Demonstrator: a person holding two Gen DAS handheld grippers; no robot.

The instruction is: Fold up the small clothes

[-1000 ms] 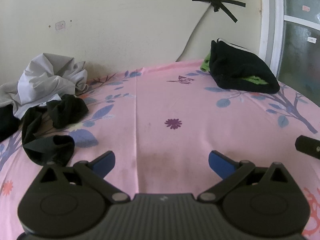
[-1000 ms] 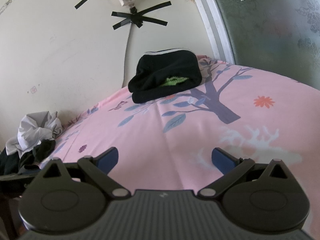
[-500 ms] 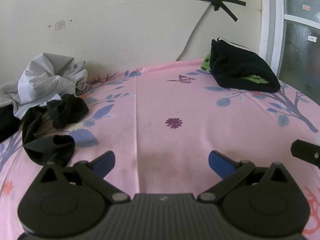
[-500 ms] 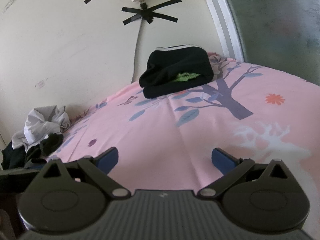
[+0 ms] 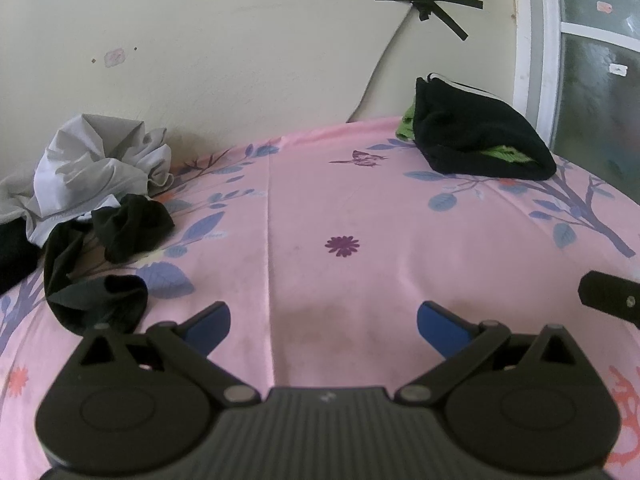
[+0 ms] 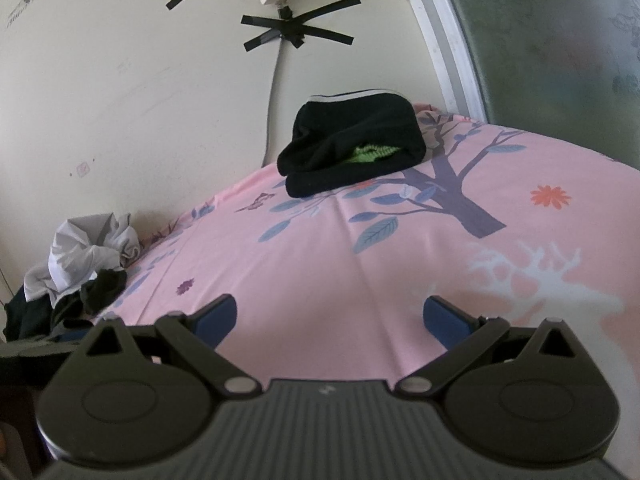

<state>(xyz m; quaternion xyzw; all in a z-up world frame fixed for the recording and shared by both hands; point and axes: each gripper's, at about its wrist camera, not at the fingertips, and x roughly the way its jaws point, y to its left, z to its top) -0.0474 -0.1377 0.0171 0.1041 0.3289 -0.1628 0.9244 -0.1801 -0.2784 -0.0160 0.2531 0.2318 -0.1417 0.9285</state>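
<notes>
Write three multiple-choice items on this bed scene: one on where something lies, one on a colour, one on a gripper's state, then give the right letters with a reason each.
1. Where does the folded black garment lie?
A. at the far end of the pink sheet, near the wall and window
B. between the left gripper's fingers
C. on top of the grey garment

2. What colour shows inside the folded black garment's fold?
A. red
B. bright green
C. yellow

3. How is the left gripper?
A. shut on the black sock
B. shut on nothing
C. open, holding nothing

Key: 1 A, it sits near the wall beside the window frame. 2 B, green fabric peeks from the fold. 3 C, its blue fingers stand wide apart over bare sheet; the black sock lies beside it.
</notes>
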